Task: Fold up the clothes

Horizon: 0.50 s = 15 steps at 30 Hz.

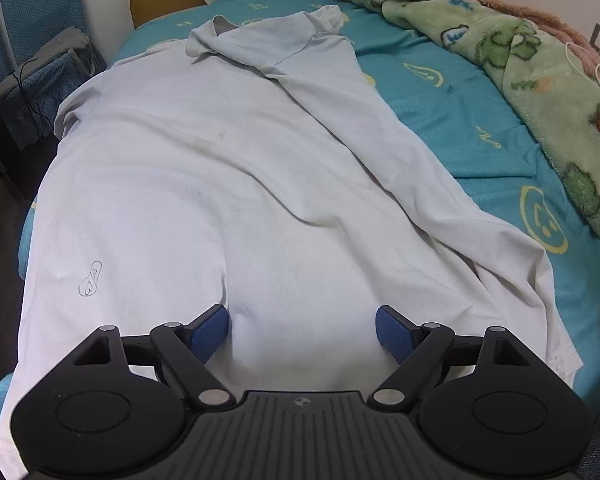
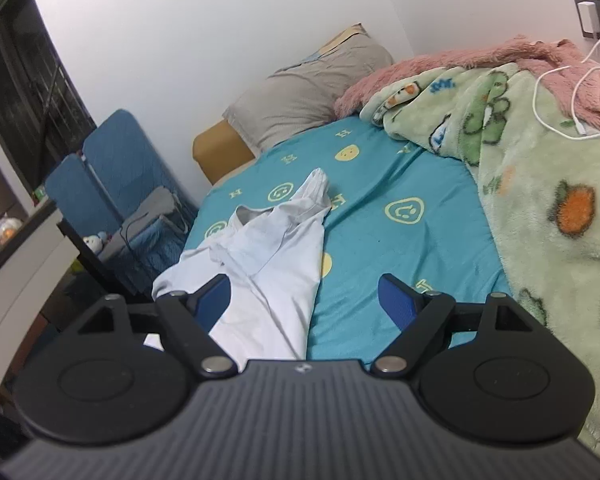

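Observation:
A white polo shirt point(image 1: 204, 168) lies spread on the teal bed sheet point(image 1: 452, 120), collar at the far end and its right side folded inward in a long strip. My left gripper point(image 1: 302, 330) hovers over the shirt's near hem, blue pads point(image 1: 210, 332) wide apart, and no fold of cloth is pinched between them. In the right wrist view the shirt point(image 2: 268, 264) lies to the lower left. My right gripper point(image 2: 304, 306) is open above the shirt's right edge and the sheet point(image 2: 400, 248), holding nothing.
A green fleece blanket point(image 2: 540, 184) and a pink one point(image 2: 500, 56) are heaped along the bed's right side, with a white cable point(image 2: 556, 92) across them. A grey pillow point(image 2: 308, 92) lies at the head. Blue quilted furniture point(image 2: 112, 172) stands left of the bed.

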Motion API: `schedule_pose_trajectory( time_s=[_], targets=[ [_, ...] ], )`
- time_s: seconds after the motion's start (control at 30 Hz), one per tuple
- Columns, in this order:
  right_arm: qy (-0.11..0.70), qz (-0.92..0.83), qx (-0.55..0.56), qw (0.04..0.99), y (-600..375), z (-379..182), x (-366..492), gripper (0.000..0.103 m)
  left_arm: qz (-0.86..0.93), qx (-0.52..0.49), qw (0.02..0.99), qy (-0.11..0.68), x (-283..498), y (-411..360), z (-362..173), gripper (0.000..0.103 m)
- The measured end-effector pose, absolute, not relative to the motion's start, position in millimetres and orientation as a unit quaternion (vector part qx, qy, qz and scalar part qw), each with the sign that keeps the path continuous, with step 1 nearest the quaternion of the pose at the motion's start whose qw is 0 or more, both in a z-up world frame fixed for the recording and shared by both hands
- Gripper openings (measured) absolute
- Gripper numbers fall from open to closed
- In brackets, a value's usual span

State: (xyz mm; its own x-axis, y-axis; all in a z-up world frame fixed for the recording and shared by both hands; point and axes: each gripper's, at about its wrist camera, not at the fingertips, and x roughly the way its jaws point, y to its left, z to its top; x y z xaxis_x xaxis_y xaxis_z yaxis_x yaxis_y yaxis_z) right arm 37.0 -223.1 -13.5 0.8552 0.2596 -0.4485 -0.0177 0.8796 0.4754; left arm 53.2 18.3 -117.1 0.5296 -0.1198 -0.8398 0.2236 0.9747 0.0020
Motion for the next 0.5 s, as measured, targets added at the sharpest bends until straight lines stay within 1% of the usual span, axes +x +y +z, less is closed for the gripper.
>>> schedule_pose_trajectory(
  time_s=[0.13, 0.27, 0.37, 0.5],
  targets=[
    [0.249, 0.068, 0.250, 0.933, -236.0, -13.1, 34.5, 0.082, -0.121, 0.015, 0.883, 0.454, 49.3, 19.1, -98.1, 0.081],
    [0.241, 0.056, 0.268, 0.931, -251.1, -12.8, 31.7, 0.082, -0.187, -0.065, 0.878, 0.435, 43.0, 15.2, -76.8, 0.078],
    [0.234, 0.047, 0.290, 0.927, -264.7, -13.9, 28.8, 0.082, -0.254, -0.119, 0.850, 0.447, 35.9, 2.2, -75.8, 0.070],
    [0.233, 0.040, 0.311, 0.920, -274.6, -17.5, 28.8, 0.082, -0.306, -0.129, 0.815, 0.475, 28.6, -16.4, -92.4, 0.056]
  ],
)
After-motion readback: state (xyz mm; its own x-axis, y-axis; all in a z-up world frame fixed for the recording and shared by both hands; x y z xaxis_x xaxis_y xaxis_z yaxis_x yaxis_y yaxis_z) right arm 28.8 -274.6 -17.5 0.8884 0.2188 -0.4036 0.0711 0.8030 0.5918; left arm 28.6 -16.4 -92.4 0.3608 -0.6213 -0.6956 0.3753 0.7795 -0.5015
